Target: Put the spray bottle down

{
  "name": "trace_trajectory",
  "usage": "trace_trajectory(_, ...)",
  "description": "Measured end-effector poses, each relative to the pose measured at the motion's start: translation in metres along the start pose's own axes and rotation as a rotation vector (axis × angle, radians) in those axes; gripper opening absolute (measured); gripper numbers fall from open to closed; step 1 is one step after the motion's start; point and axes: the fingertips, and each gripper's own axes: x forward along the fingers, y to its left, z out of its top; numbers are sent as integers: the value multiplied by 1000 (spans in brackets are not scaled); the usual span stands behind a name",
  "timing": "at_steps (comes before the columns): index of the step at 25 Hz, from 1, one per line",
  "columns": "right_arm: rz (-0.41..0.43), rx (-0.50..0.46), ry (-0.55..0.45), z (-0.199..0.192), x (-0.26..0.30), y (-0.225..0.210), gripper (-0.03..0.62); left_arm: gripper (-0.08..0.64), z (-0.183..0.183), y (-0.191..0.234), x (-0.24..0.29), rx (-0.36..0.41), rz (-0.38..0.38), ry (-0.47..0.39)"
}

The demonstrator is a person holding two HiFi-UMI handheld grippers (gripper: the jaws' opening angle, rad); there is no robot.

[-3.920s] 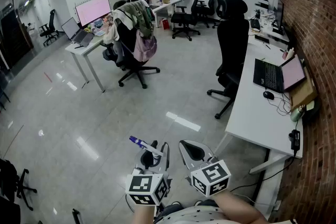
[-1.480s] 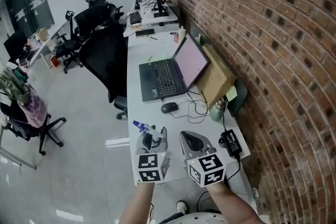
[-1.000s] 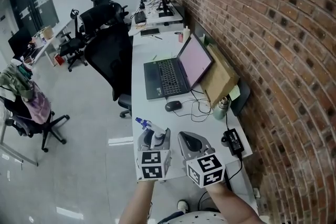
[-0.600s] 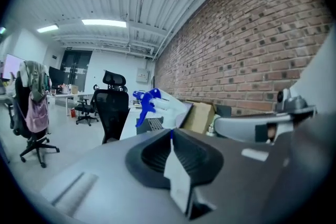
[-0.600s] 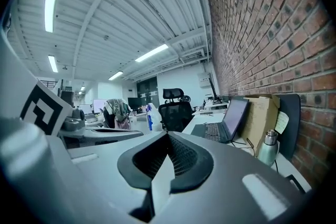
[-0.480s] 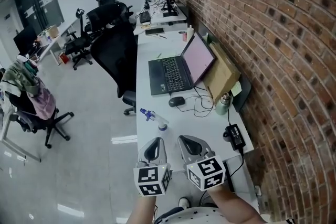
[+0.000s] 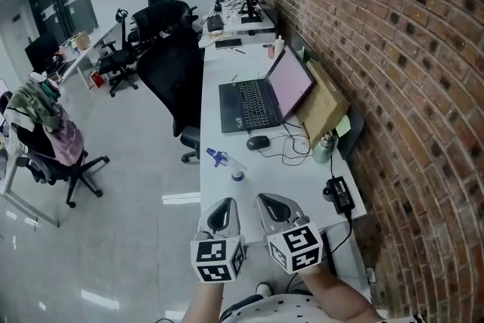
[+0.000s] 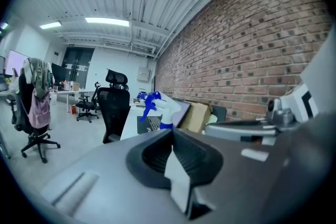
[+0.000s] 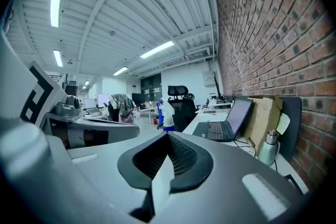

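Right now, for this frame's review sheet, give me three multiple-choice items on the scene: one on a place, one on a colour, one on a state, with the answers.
1. Where is the spray bottle?
A. On the white desk
B. On the floor
C. On a chair seat

2. What colour is the bottle's trigger head?
A. Red
B. Blue
C. Green

3. How is the left tool?
A. Shut on the bottle
B. Wide open
C. Shut and empty

Answers:
1 A: it stands on the desk top, ahead of the left tool and the right tool and apart from both.
2 B: the head shows blue in the head view and in the left gripper view.
3 C: its jaws meet with nothing between them.
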Motion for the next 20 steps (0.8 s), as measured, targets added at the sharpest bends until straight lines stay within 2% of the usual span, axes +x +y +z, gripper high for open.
trace_trajectory(20,-4,-11,-5,2,0,-2,-2,8,4,1,-2,-8,14,-4)
